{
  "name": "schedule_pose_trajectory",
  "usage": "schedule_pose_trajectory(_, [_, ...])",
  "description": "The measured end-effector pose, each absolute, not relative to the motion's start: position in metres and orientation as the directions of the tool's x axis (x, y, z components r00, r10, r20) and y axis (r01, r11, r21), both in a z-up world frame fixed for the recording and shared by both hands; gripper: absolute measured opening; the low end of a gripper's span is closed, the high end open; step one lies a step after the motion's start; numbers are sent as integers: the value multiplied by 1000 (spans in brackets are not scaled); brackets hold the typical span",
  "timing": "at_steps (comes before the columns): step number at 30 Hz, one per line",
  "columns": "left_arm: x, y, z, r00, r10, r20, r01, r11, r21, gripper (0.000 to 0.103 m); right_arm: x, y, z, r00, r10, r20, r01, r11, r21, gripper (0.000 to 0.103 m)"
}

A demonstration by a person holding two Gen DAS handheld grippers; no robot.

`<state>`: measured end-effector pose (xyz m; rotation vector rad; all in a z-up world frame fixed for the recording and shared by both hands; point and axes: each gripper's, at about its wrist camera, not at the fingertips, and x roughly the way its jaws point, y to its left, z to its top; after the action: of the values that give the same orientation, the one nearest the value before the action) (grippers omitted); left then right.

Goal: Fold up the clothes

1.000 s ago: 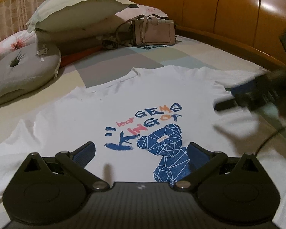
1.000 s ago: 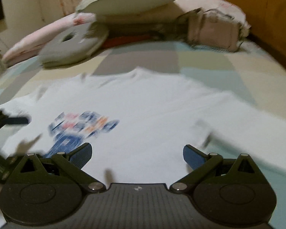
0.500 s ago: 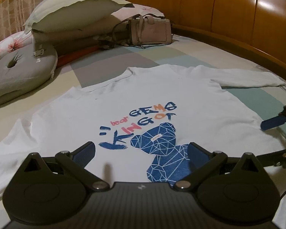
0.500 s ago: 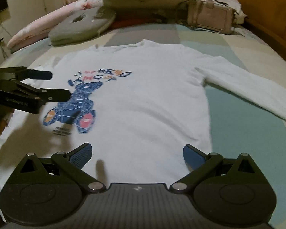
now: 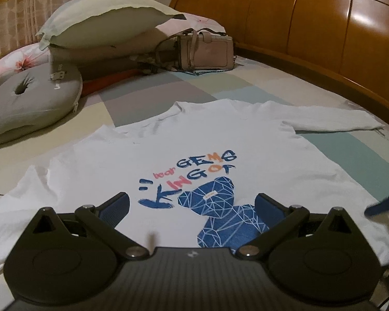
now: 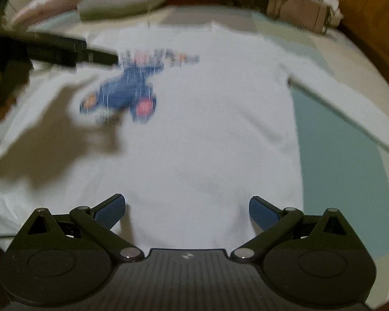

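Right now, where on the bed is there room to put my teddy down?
Bare sheet shows between the shirt's collar and the handbag, and on the teal patch under the outstretched sleeve. The head end is crowded: pillow, grey ring cushion and handbag. Both tongs, left and right, hang open over the shirt.

Ahead of the jaws, at the far end of the checked bedsheet [image 5: 153, 88]: beige handbag [image 5: 206, 51] upright, handles flopped over, beside a wooden headboard [image 5: 324, 18] curving off to the right. Left of the bag, pale green pillow [image 5: 103, 18] stacked on a floral pillow [image 5: 15, 59]. Further left and nearer, grey ring-shaped cushion [image 5: 31, 98] with a dimple at its centre, lying flat. Patterned curtain [image 5: 10, 7] behind, top left. Right wrist view blurred; bag and cushion just recognisable.
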<state>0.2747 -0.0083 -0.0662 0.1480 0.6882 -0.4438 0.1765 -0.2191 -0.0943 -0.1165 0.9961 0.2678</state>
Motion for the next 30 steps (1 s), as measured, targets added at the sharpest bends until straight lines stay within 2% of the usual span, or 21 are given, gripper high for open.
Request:
schedule_pose_trajectory(5, [268,-7,-62,688,-353,-634,444,896,-17,102,150,-221,-89,470,150,-870,-265,964,23,103])
schedule_pose_trajectory(13, [262,2,-80,671,-322,-668,412,911,-25,102,172,-197,-72,628,108,-771,-278,956,-93,103])
schedule_pose_trajectory(19, [264,13,-89,659,-304,-688,364,929,-61,102,222,-182,-98,619,203,-759,-305,952,7,103])
schedule_pose_trajectory(23, [270,21,-87,658,-300,-691,323,941,-101,102,226,-193,-109,612,246,-752,-303,951,65,103])
schedule_pose_trajectory(30, [280,34,-83,657,-293,-694,247,954,-169,102,220,-197,-109,616,251,-746,-312,948,61,103])
